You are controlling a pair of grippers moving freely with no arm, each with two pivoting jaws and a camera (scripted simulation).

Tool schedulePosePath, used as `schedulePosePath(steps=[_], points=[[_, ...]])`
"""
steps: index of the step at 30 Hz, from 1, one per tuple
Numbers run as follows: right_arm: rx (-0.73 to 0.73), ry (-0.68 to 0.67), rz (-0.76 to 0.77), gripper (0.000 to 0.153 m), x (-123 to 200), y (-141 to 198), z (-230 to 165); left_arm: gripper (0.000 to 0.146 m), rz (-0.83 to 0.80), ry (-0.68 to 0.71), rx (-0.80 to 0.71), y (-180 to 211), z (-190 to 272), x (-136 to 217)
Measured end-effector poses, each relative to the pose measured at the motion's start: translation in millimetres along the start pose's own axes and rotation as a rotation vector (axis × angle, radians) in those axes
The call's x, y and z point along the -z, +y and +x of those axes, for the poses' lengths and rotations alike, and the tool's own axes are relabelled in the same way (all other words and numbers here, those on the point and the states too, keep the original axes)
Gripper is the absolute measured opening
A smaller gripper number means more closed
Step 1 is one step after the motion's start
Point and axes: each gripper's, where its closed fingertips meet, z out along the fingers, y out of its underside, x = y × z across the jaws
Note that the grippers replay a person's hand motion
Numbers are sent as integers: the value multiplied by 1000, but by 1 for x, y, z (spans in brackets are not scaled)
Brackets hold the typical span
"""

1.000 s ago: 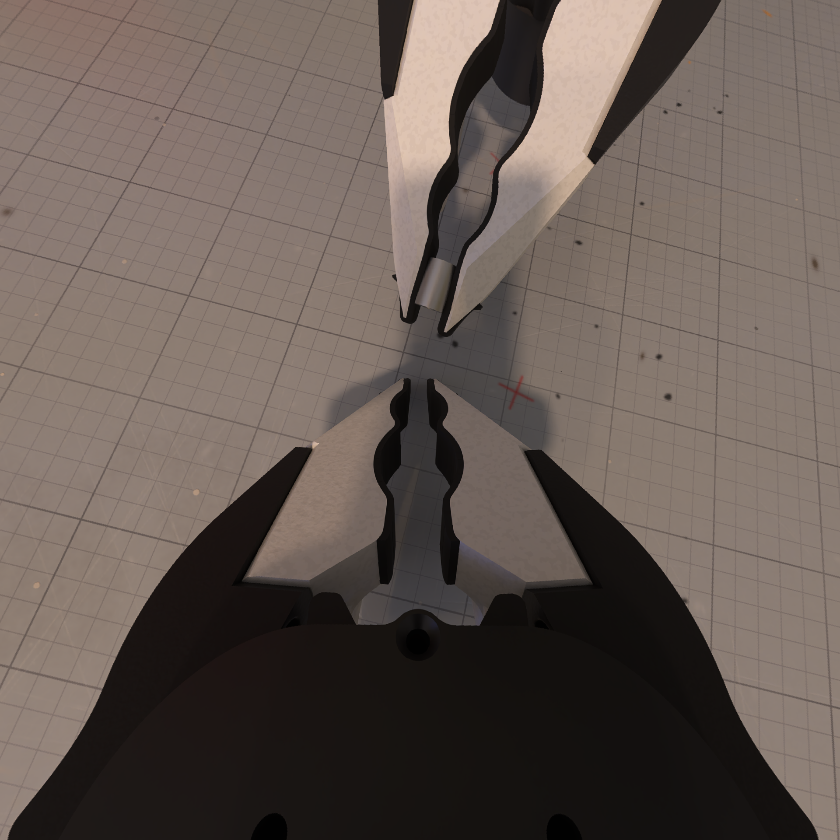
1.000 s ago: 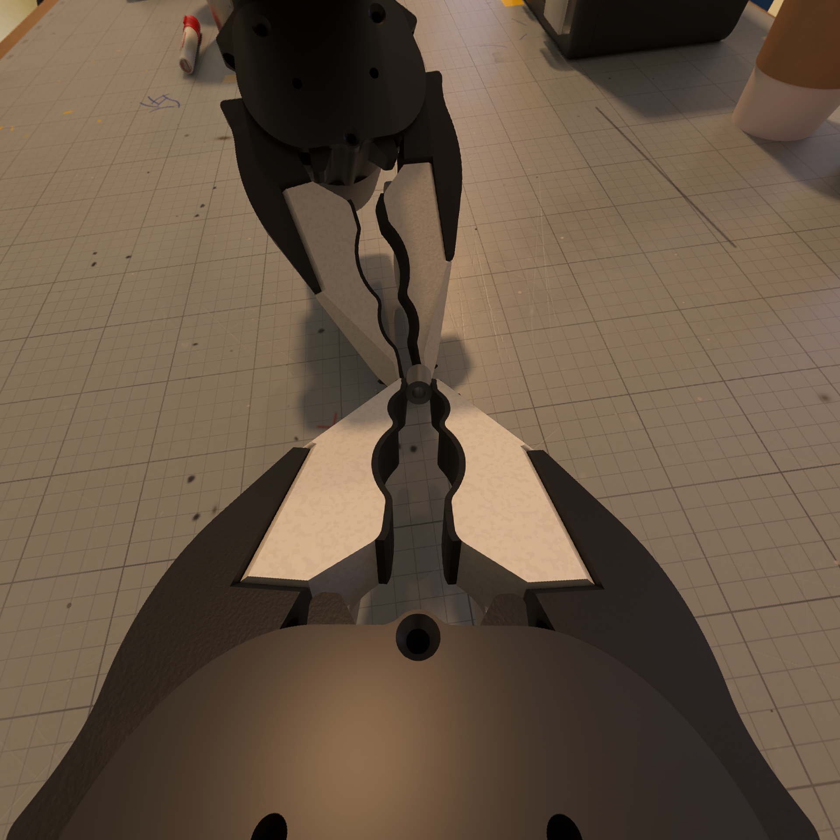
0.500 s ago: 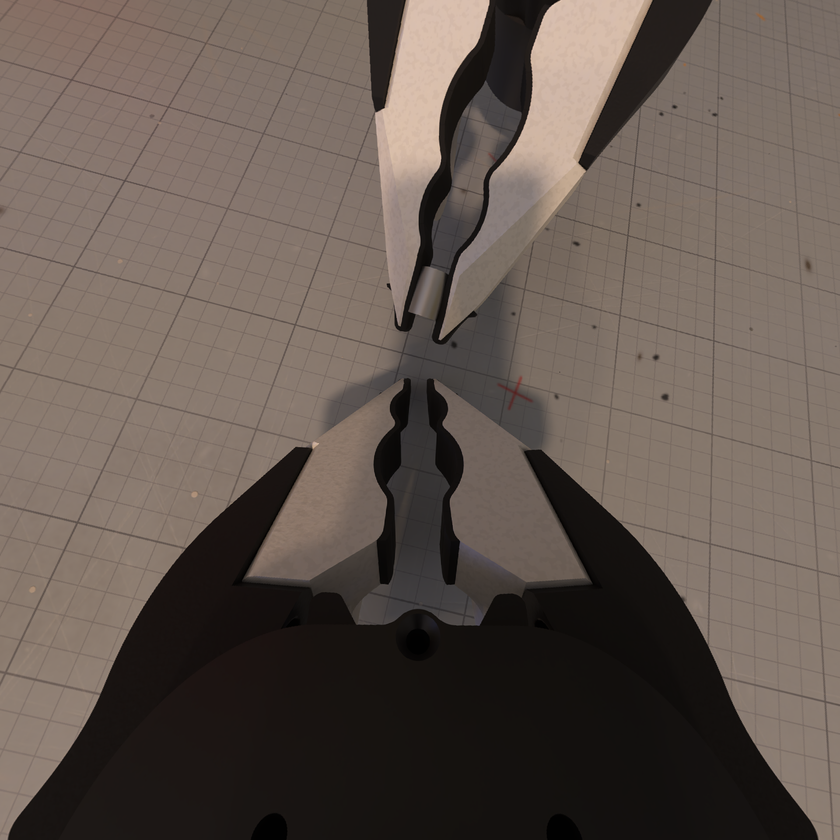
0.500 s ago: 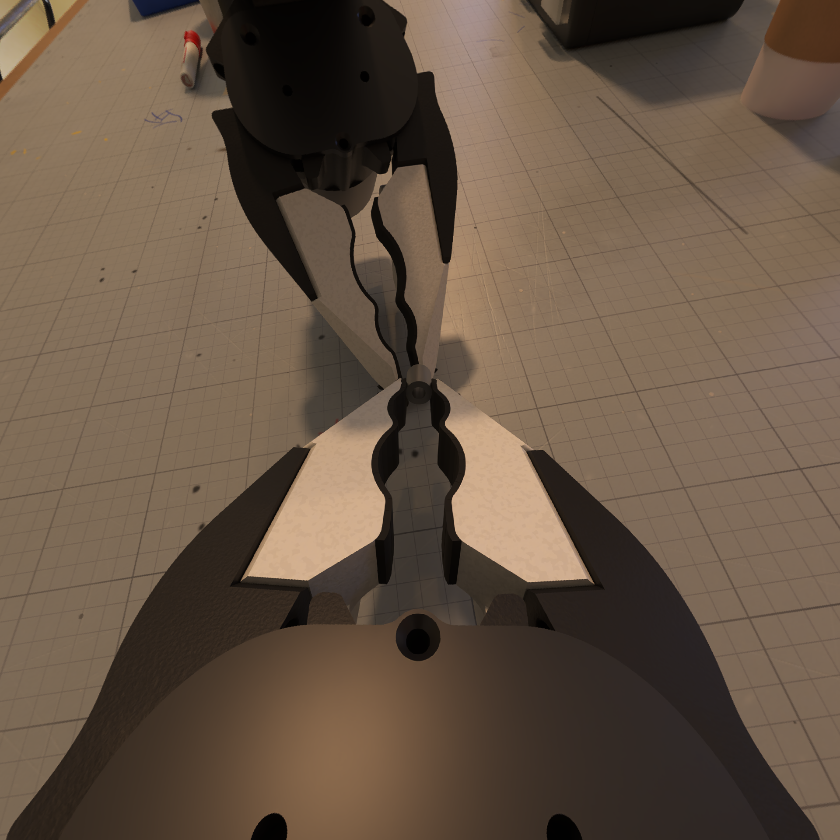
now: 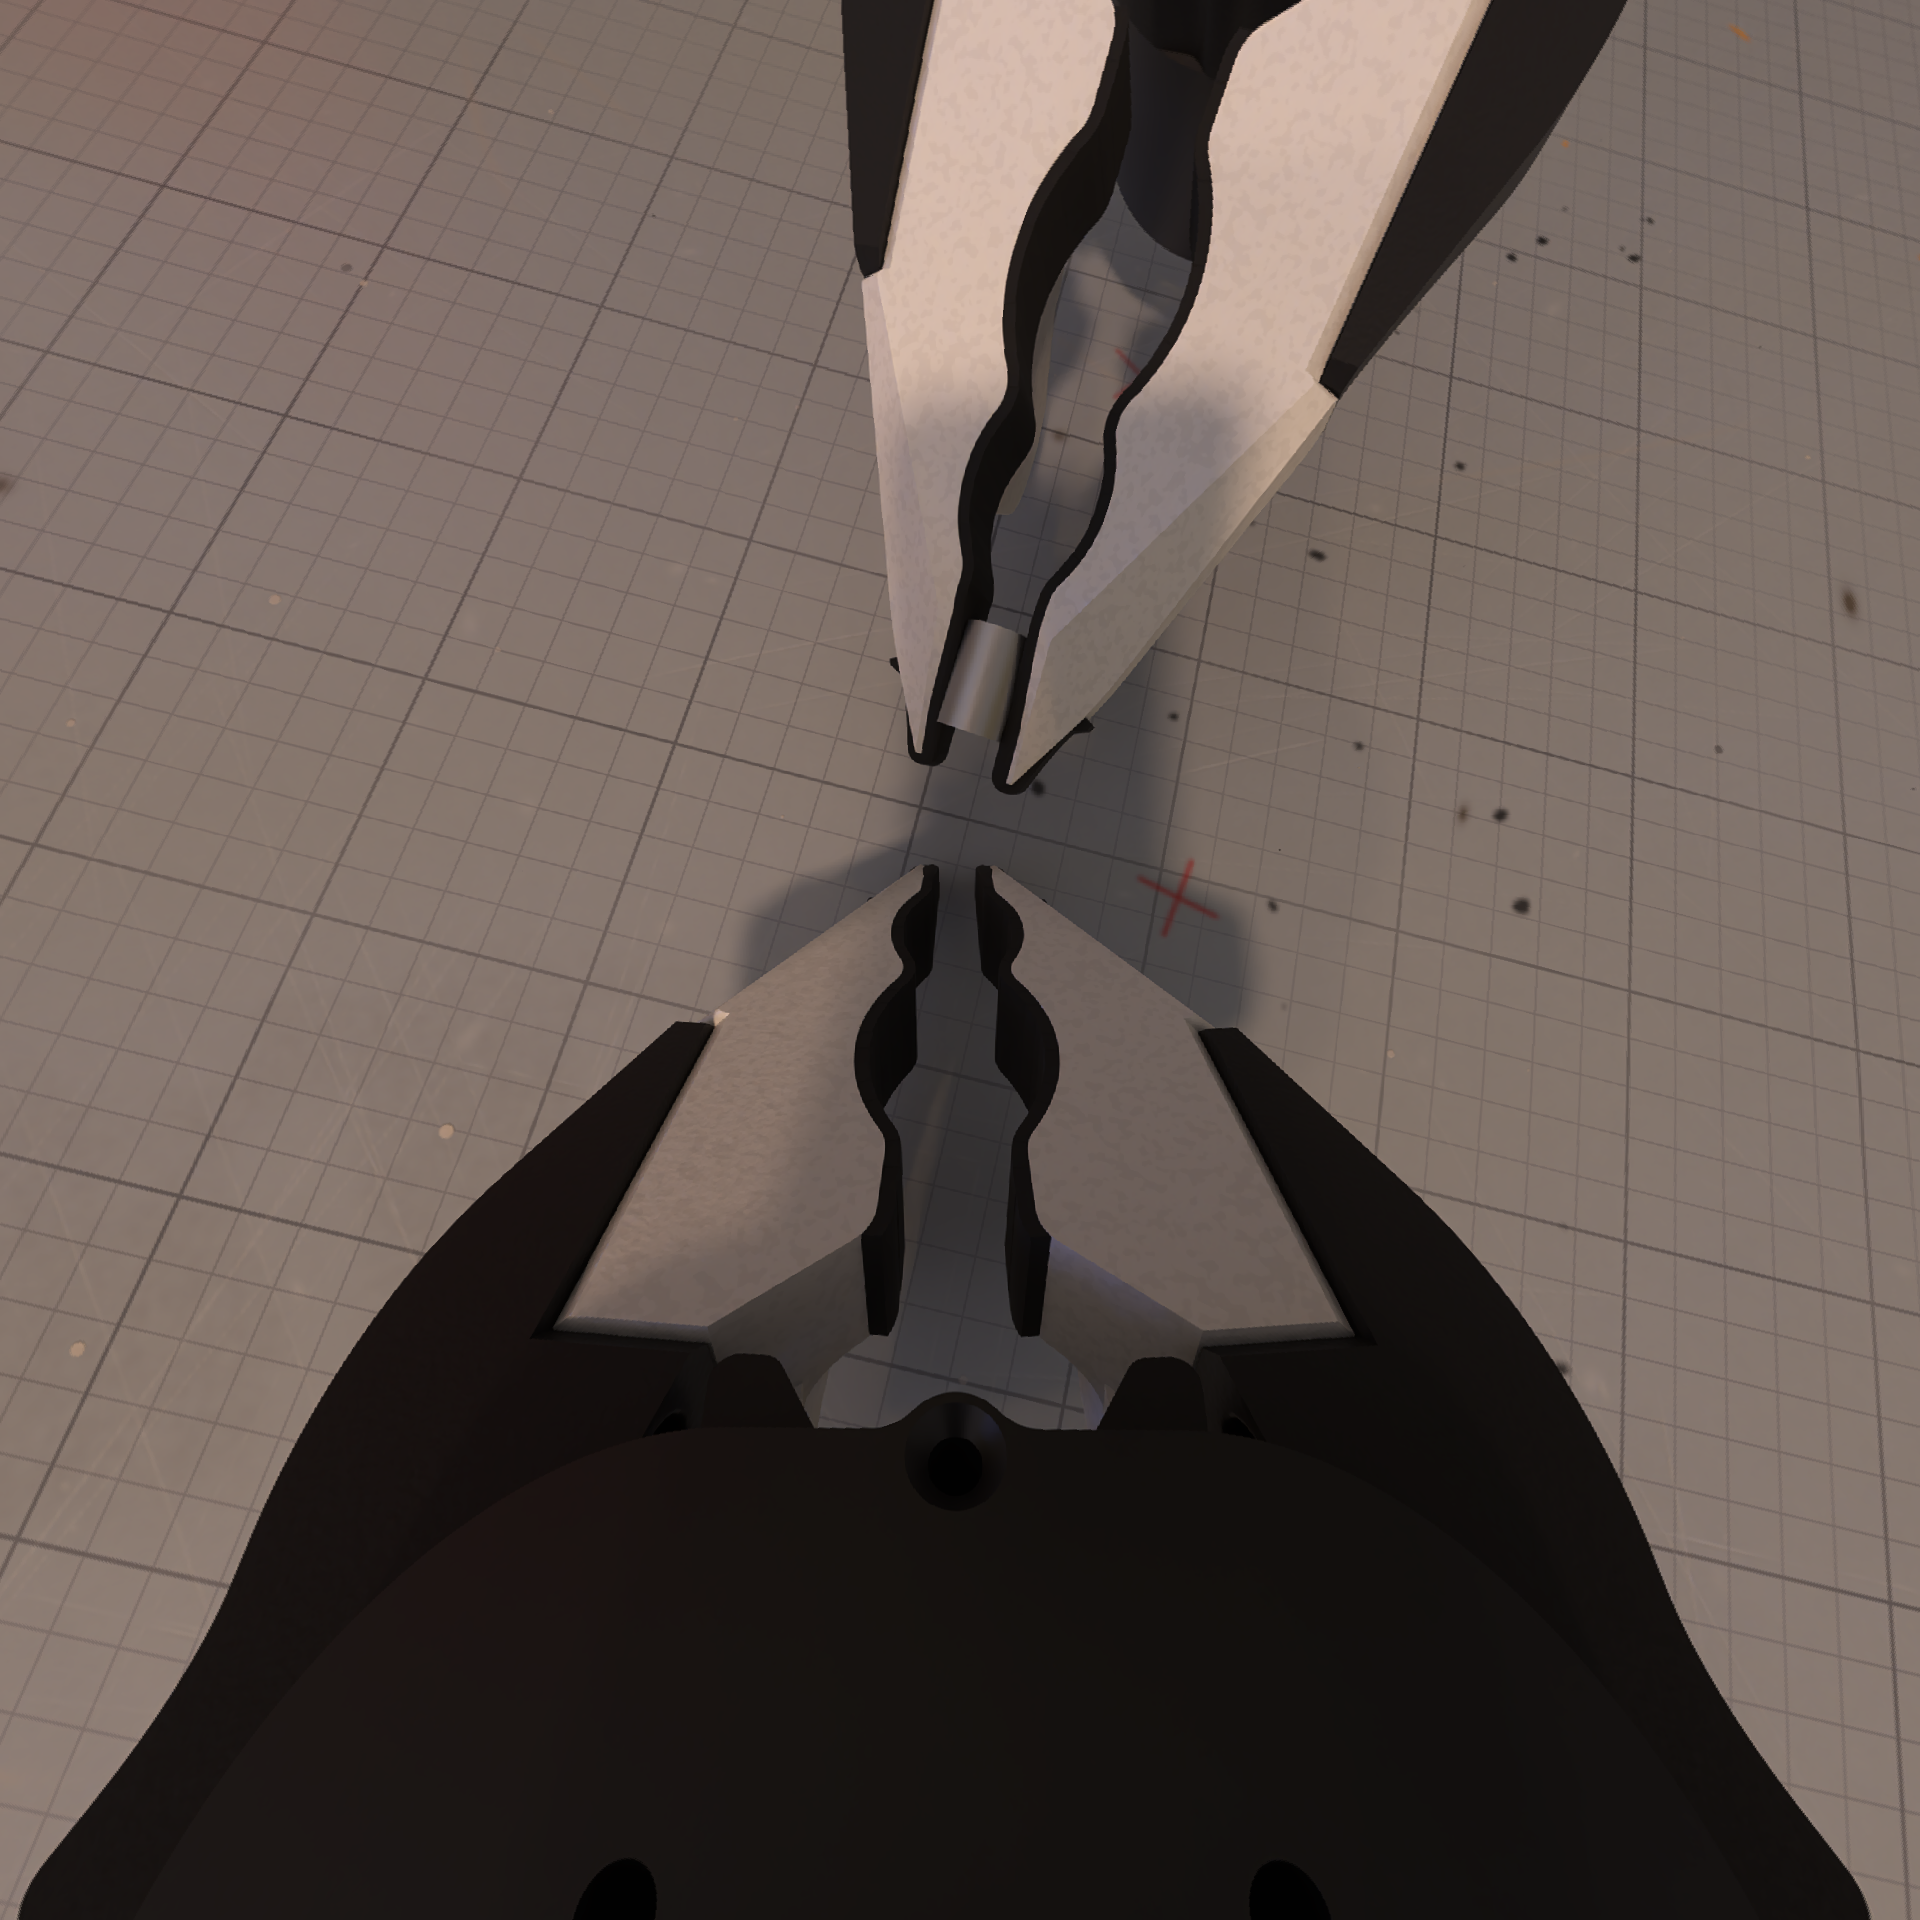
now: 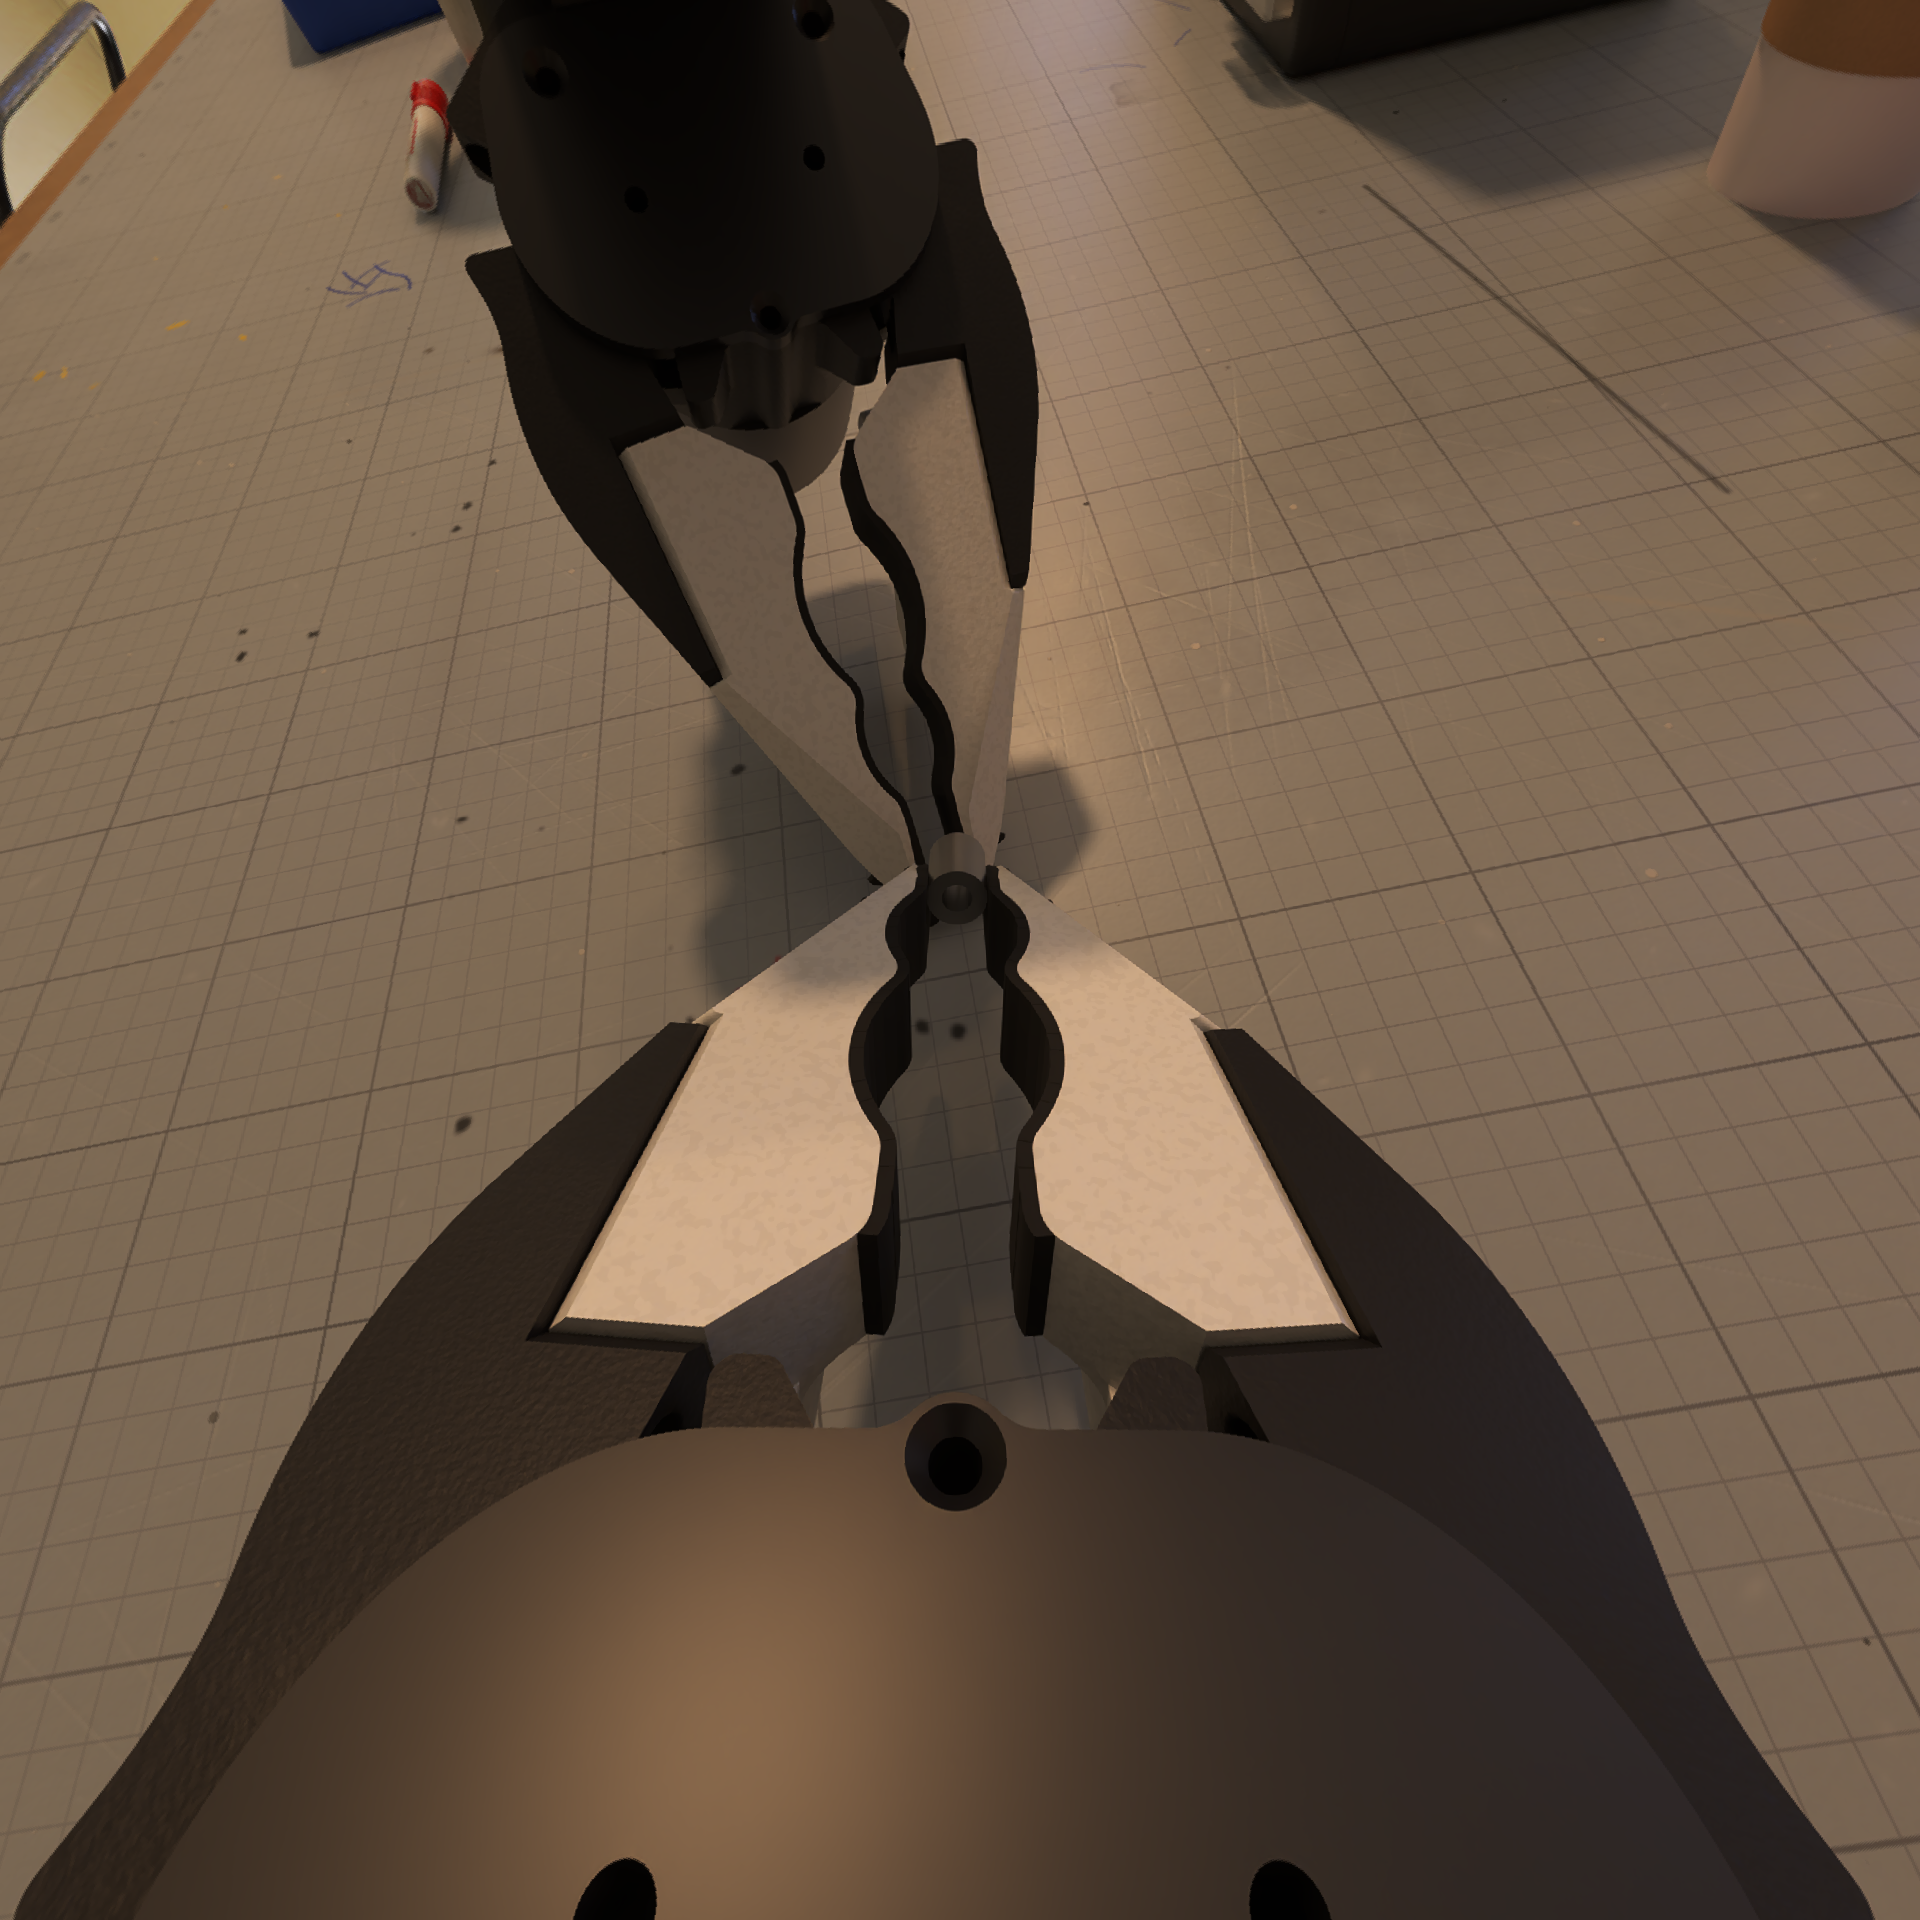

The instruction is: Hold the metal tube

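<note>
The metal tube (image 5: pixel 977 681) is a short grey cylinder clamped between the tips of my right gripper (image 5: pixel 961 764), which points toward me at the top of the left wrist view. In the right wrist view the tube (image 6: pixel 956 894) shows end-on between the tips of my right gripper (image 6: pixel 956 883). My left gripper (image 5: pixel 957 873) has its jaws almost together with nothing between them. Its tips sit a short gap in front of the tube's free end. It faces me in the right wrist view (image 6: pixel 951 836). Both hover above the grey grid mat (image 5: pixel 416 727).
A red-capped white marker (image 6: pixel 426 145) lies at the far left near the table's wooden edge (image 6: pixel 62 177). A dark box (image 6: pixel 1455 31) and a brown-and-white cone-shaped object (image 6: pixel 1829 125) stand at the far right. A red cross (image 5: pixel 1176 896) is drawn on the mat.
My right gripper with the tube has drifted slightly closer to my left gripper's tips. Both grippers' jaws are unchanged.
</note>
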Motion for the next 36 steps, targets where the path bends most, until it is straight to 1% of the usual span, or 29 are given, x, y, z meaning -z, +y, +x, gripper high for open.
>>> schedulePosePath(steps=[36], points=[[10, 29, -16, 9, -2, 3, 1, 6, 2, -8, -6, 0, 0, 0]])
